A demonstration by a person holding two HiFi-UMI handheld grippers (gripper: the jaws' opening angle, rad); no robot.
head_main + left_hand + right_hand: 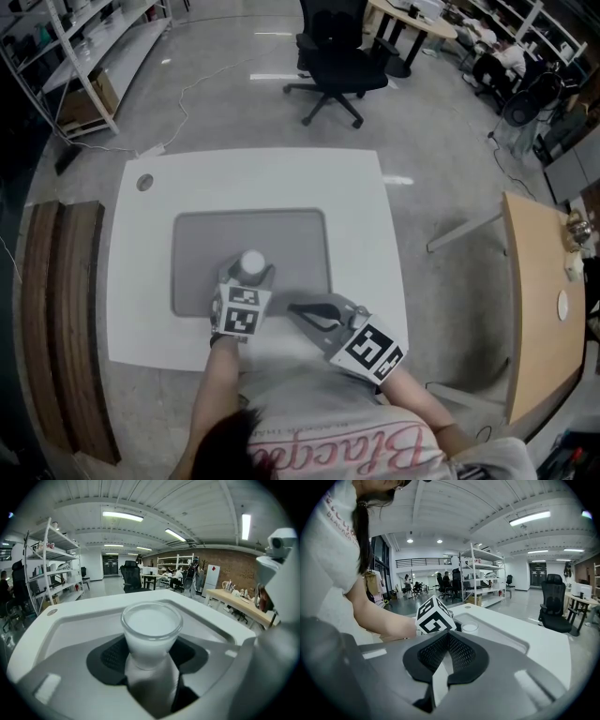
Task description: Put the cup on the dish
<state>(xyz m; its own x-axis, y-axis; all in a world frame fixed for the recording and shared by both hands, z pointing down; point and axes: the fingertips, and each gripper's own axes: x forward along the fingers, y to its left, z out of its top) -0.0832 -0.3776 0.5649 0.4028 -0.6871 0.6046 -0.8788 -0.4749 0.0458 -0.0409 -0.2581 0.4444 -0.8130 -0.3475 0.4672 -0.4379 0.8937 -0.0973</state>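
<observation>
One cup (pixel 151 627), white inside, is clamped between the fingers of the left gripper (pixel 249 274), over the near part of the grey dish (pixel 286 234) on the white table (pixel 361 216); contact with the dish cannot be told. Right gripper (pixel 443 656) sits just beside, fingers clenched on nothing. Judged step: placement; next move calls for seating the cup upright, then letting go.

A shared office-workshop is shown: a black swivel chair (pixel 333 61) is seen at top centre, white metal shelving (pixel 84 47) at upper left, cluttered desks (pixel 412 21) at upper right.
</observation>
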